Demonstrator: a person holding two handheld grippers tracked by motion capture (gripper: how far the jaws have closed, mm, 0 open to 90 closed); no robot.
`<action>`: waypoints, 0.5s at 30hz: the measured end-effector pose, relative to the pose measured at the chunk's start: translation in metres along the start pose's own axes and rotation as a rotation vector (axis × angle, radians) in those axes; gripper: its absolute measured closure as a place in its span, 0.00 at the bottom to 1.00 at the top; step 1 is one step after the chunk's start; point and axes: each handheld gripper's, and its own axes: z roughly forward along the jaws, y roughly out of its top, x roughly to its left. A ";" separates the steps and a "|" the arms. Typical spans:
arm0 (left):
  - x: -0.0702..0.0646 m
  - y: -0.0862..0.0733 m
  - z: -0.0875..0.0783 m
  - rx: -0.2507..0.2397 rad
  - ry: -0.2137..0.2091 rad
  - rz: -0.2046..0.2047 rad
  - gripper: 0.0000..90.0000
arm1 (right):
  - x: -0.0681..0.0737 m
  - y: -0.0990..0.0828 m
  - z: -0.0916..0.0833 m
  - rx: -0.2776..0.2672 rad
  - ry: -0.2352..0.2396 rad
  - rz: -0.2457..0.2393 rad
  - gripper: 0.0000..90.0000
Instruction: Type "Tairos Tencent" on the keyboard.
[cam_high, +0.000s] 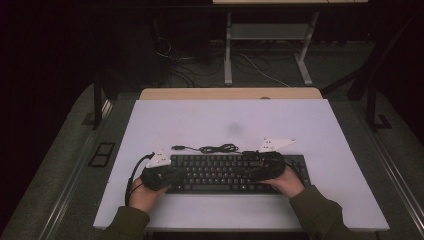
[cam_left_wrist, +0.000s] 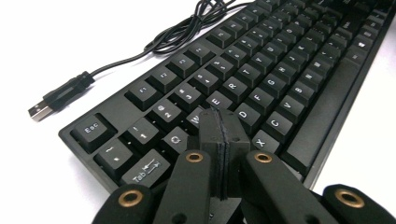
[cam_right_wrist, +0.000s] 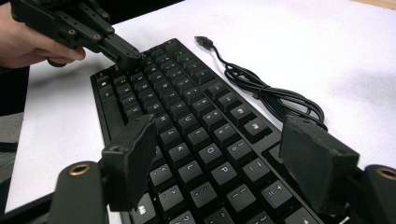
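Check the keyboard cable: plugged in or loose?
Loose. The USB plug lies bare on the white table, and the cable sits coiled behind the keyboard.

On the keyboard (cam_left_wrist: 261, 70), the white key legends read clearly in the left gripper view: "Esc" at the far corner left of the closed left tongs (cam_left_wrist: 219, 126), "Tab" just beside them, and E, R, T, D, C, X just past their tips. In the right gripper view, K, L, O and P can be read on keys between the spread jaws of the right tongs (cam_right_wrist: 224, 158). Other legends are too small or blurred.
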 end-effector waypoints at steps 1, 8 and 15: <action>0.000 0.000 0.000 -0.004 -0.004 -0.001 0.99 | 0.000 0.000 0.000 -0.001 0.001 0.001 0.30; -0.003 0.003 -0.001 -0.009 -0.017 -0.012 0.96 | 0.000 0.001 -0.001 -0.005 0.002 0.005 0.30; -0.005 0.005 -0.004 -0.045 -0.025 -0.033 0.80 | 0.000 0.003 0.000 -0.010 0.010 0.011 0.30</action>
